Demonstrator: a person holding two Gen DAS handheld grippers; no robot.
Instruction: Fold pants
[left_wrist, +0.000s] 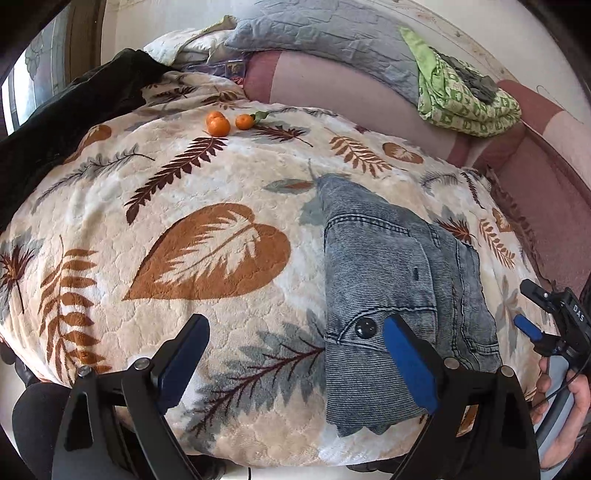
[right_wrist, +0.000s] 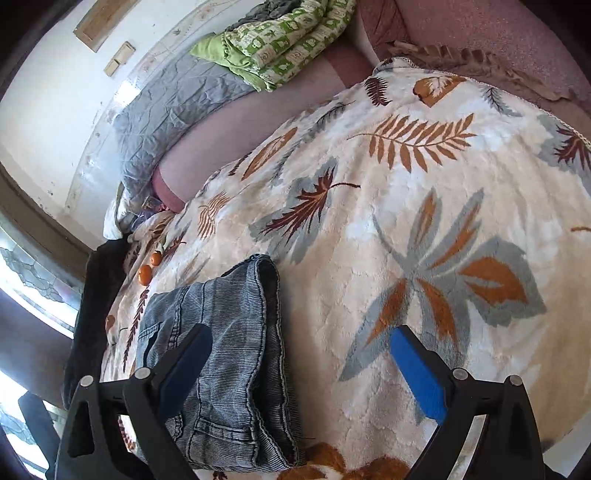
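blue-padded fingers of the left gripper spread wide at the bottom of the left wrist view, holding nothing; its right finger hangs over the near end of the pants, its left finger over bare blanket. the pants are grey-blue denim, folded into a compact oblong bundle that lies on the leaf-print blanket, with a dark button showing near the front edge. in the right wrist view the same bundle sits at lower left, seams and a pocket visible, its folded edge facing up and away.

the right gripper is also wide apart and empty, its left finger above the pants and its right finger above the blanket. from the left camera that gripper appears at the far right edge, held low beside the bundle by a hand curled around its handle.

farther out, three tangerines rest together on the blanket near its far edge. a dark garment lies at the left. behind, a pink sofa back carries a grey quilted cover and a green patterned cloth.
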